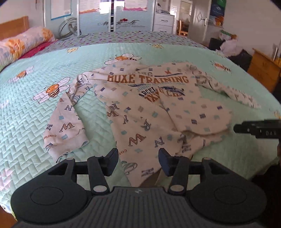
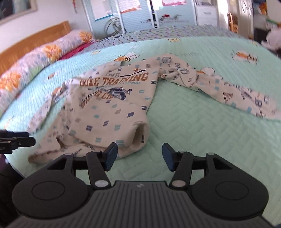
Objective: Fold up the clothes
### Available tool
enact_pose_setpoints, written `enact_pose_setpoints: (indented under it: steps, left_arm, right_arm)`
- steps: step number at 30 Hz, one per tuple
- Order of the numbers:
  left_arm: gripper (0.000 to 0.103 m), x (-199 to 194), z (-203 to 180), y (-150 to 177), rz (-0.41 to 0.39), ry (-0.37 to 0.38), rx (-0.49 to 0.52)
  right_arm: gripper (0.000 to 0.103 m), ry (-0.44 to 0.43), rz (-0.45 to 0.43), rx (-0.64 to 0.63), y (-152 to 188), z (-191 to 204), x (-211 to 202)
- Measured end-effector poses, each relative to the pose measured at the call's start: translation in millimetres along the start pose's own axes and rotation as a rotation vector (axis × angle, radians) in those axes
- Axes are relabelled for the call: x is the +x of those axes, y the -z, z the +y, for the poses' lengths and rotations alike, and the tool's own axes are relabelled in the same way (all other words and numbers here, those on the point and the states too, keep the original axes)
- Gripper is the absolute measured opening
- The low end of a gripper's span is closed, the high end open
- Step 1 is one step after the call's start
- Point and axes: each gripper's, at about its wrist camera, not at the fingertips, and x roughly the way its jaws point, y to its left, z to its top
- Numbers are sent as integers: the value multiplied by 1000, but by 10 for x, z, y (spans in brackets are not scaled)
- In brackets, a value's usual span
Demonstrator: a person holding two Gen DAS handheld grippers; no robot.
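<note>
A cream long-sleeved shirt [image 1: 140, 105] with letter prints and the words "TRAINING" lies crumpled on the green quilted bed [image 1: 35, 114]. Its hem is bunched and turned up, its sleeves spread to both sides. My left gripper [image 1: 137, 162] is open and empty, its fingers on either side of the near hem edge. My right gripper [image 2: 139, 157] is open and empty, just in front of the shirt's [image 2: 108, 108] rolled right hem corner. Each gripper's tip shows at the edge of the other view.
A floral bolster [image 1: 22, 43] and wooden headboard [image 2: 35, 40] lie at the left of the bed. A wardrobe [image 1: 114, 14] and a fan stand behind. A wooden cabinet [image 1: 263, 68] and bags stand at the right.
</note>
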Motion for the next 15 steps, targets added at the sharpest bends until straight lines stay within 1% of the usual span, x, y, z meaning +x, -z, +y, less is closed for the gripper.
enact_pose_setpoints:
  steps: [2, 5, 8, 9, 11, 12, 13, 15]
  left_arm:
    - [55, 35, -56, 80, 13, -30, 30]
    - [55, 75, -120, 147, 31, -25, 39]
    - [55, 105, -191, 201, 44, -17, 51]
    - [55, 130, -188, 206, 46, -23, 44]
    - [55, 187, -167, 208, 49, -39, 25]
    - [55, 208, -128, 197, 51, -34, -4]
    - [55, 228, -82, 182, 52, -27, -38]
    - [54, 244, 46, 161, 53, 12, -128]
  right_arm:
    - [57, 5, -11, -28, 8, 27, 32]
    - [57, 17, -21, -45, -27, -1, 130]
    - [56, 51, 21, -44, -38, -28, 314]
    - [54, 44, 21, -34, -32, -32, 340]
    - [38, 18, 13, -13, -28, -38, 364]
    - [21, 4, 11, -1, -29, -42, 374]
    - [9, -15, 11, 23, -34, -50, 377]
    - [5, -18, -27, 51, -74, -80, 278]
